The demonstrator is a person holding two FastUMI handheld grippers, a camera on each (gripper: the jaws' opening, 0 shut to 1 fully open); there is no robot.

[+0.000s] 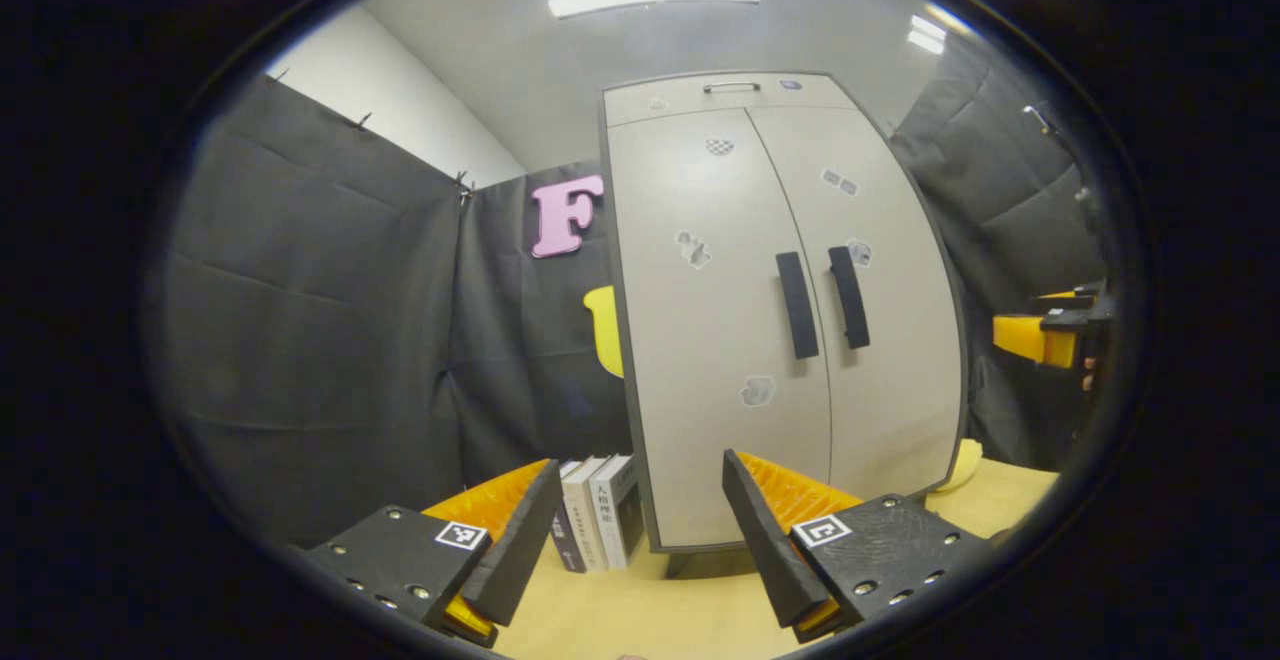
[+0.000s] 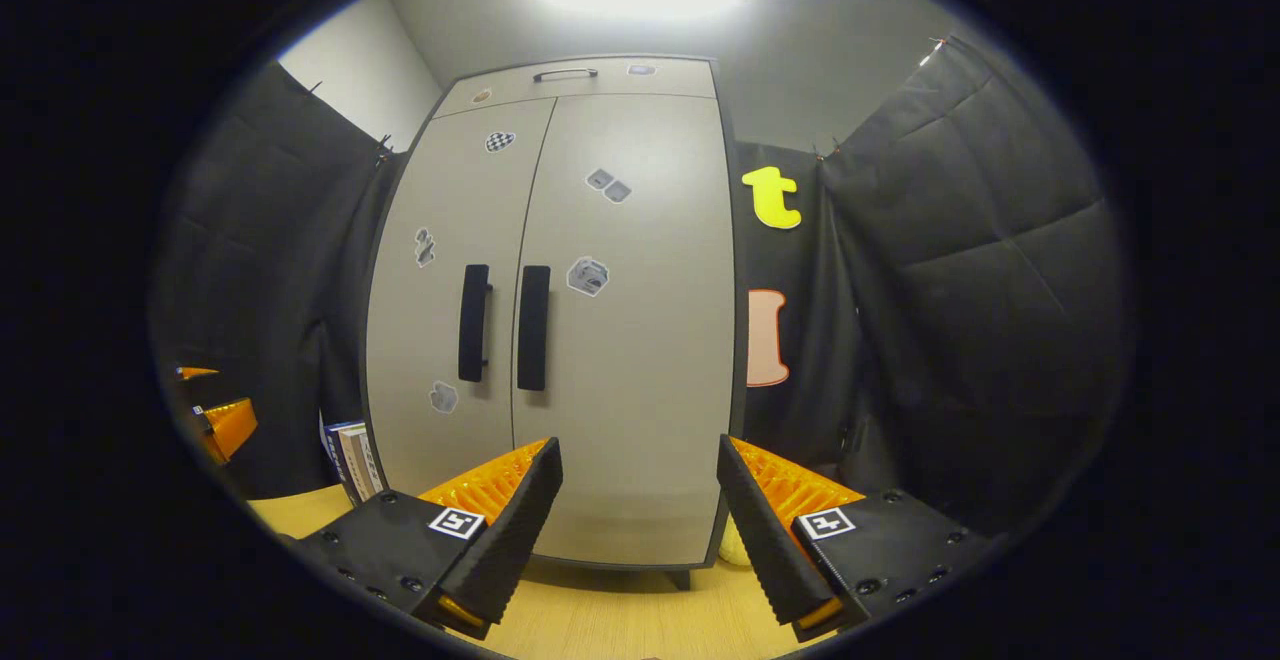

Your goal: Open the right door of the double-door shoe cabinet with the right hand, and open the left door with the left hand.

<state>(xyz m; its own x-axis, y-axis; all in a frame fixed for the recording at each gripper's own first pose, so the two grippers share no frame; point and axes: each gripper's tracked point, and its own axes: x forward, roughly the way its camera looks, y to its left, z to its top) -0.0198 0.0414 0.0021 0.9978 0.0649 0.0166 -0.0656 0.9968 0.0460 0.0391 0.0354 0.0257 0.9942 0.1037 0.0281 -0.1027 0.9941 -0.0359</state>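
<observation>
Facing the shut shoe cabinet (image 2: pixel 560 320) near the counter's (image 2: pixel 620 620) far edge, both tools, right tool (image 2: pixel 640 500) and left tool (image 1: pixel 640 510), gape empty, and next the right one, I judge, must reach the right door's handle (image 2: pixel 533 327).

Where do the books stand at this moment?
In the left gripper view, the books stand upright on the table, against the cabinet's lower left corner.
</observation>
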